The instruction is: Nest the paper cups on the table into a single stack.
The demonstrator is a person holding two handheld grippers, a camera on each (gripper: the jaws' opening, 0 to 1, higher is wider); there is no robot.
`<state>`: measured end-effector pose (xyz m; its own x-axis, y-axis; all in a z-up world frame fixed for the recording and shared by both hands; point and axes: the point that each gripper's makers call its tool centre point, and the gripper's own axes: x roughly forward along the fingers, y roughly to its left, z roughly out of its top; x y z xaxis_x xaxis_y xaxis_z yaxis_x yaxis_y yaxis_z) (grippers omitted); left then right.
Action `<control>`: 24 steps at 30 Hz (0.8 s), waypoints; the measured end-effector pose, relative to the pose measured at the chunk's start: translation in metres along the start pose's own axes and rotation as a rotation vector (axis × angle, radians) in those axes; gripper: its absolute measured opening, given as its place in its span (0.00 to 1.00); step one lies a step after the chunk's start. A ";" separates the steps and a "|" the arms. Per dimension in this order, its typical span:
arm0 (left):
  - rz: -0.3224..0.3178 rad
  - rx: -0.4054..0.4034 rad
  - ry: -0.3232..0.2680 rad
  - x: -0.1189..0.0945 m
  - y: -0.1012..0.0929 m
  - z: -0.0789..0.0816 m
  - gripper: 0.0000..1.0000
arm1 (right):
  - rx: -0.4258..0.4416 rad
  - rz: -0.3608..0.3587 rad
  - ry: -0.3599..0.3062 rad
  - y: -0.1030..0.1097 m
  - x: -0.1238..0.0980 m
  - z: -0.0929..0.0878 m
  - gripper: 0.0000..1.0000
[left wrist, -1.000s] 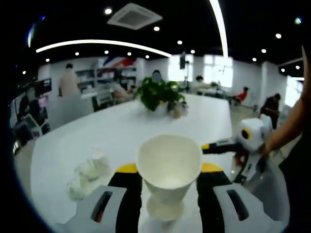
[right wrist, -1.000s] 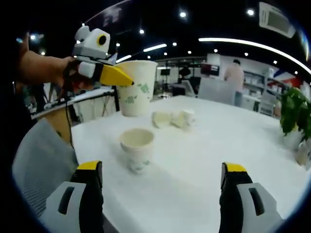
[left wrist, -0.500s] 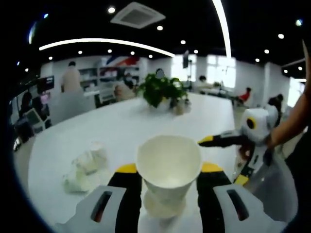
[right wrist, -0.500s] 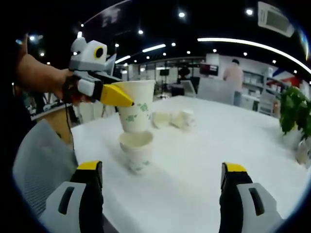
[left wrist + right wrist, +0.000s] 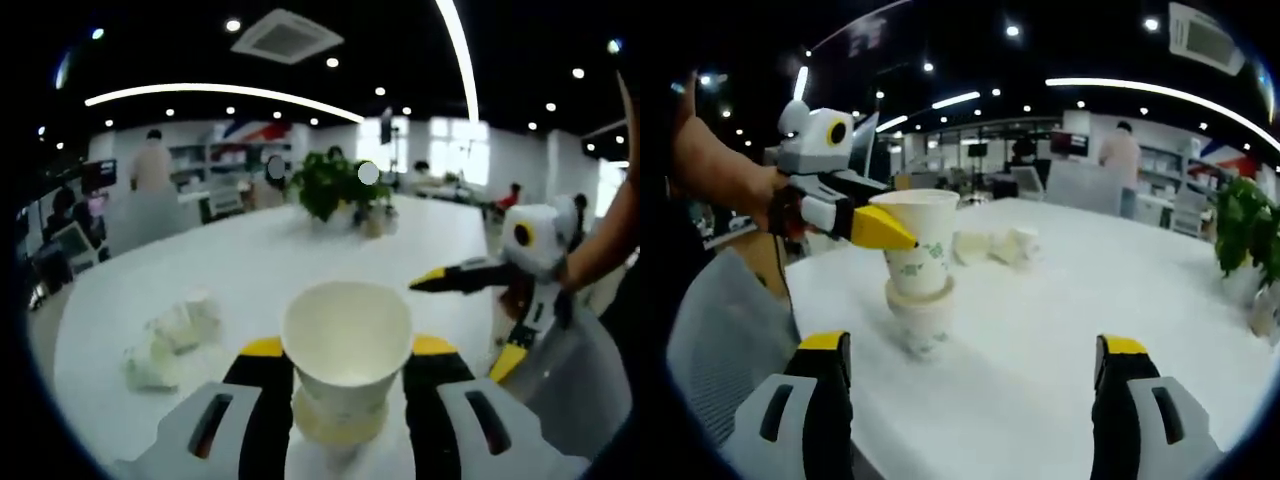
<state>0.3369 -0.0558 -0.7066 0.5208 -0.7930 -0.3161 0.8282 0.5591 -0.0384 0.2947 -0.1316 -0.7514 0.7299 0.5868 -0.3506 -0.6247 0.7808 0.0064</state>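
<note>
Left gripper [image 5: 346,365]: fingers closed on the upper paper cup [image 5: 347,340], its base partly seated in the lower cup [image 5: 921,320] standing on the white desk [image 5: 1090,300]. Right gripper [image 5: 975,385]: fingers wide apart, empty. More cups [image 5: 995,244] lie at 12 o'clock beyond the stack.

White table [image 5: 1120,290] w/ cups [image 5: 920,322], plant [image 5: 335,188]

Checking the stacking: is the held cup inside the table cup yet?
Partly in: held cup has its base inside table cup, most still above.
</note>
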 end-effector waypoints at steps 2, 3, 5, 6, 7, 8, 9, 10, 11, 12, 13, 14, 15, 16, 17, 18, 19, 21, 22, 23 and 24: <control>0.006 0.004 -0.007 0.001 0.001 -0.002 0.42 | 0.003 0.000 -0.002 0.000 0.000 0.000 1.00; 0.008 0.008 -0.011 0.002 0.000 -0.003 0.42 | 0.002 0.000 -0.001 0.000 0.000 0.000 1.00; 0.017 0.015 -0.005 0.003 0.002 -0.007 0.42 | 0.002 0.001 0.001 0.000 0.000 0.000 1.00; 0.016 0.015 -0.004 0.004 0.002 -0.008 0.42 | 0.002 0.001 0.000 0.000 0.000 0.000 1.00; 0.015 0.010 -0.004 0.004 0.002 -0.009 0.42 | 0.002 0.001 0.000 0.000 0.000 0.000 1.00; 0.014 0.006 -0.010 0.004 0.002 -0.009 0.42 | 0.002 0.001 0.001 0.000 0.000 0.000 1.00; 0.014 0.007 -0.012 0.004 0.002 -0.009 0.42 | 0.003 0.001 0.001 0.000 0.000 0.000 1.00; 0.016 0.011 -0.009 0.005 0.002 -0.010 0.42 | 0.002 0.001 0.001 0.000 0.000 0.000 1.00; 0.016 0.012 -0.004 0.006 0.002 -0.012 0.42 | 0.003 0.000 0.000 0.000 0.000 0.000 1.00; 0.015 0.011 0.001 0.006 0.002 -0.013 0.42 | 0.003 0.000 0.000 0.000 0.000 0.000 1.00; 0.014 0.008 0.005 0.006 0.002 -0.015 0.42 | 0.004 0.001 0.000 0.000 0.000 0.000 1.00; 0.016 0.007 0.013 0.007 0.002 -0.019 0.42 | 0.003 0.001 0.000 0.000 0.000 0.000 1.00; 0.015 0.008 0.017 0.007 0.002 -0.021 0.42 | 0.003 0.001 0.000 0.000 0.000 0.000 1.00; 0.014 0.005 0.024 0.007 0.002 -0.024 0.42 | 0.003 0.001 0.000 0.000 0.000 0.000 1.00; 0.012 0.001 0.027 0.007 0.001 -0.026 0.42 | 0.006 0.001 -0.001 0.000 0.000 0.000 1.00; 0.011 0.000 0.029 0.007 0.001 -0.028 0.42 | 0.005 0.000 -0.001 -0.001 0.000 0.000 1.00; 0.013 0.001 0.042 0.008 0.002 -0.033 0.43 | 0.005 0.000 -0.001 -0.001 0.000 0.000 1.00; 0.013 -0.004 0.056 0.009 0.002 -0.039 0.43 | 0.005 0.001 -0.001 0.000 0.000 0.000 0.99; 0.015 -0.005 0.059 0.009 0.003 -0.042 0.42 | 0.004 0.000 0.000 0.000 0.000 0.000 0.99; 0.016 -0.005 0.065 0.009 0.003 -0.044 0.42 | 0.005 0.001 -0.001 0.000 0.000 0.000 0.99; 0.017 -0.006 0.072 0.009 0.003 -0.046 0.43 | 0.006 0.000 -0.001 0.000 0.000 0.000 0.99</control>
<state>0.3342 -0.0504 -0.7530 0.5181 -0.7643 -0.3840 0.8182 0.5737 -0.0379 0.2947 -0.1321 -0.7515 0.7300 0.5873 -0.3494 -0.6232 0.7819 0.0122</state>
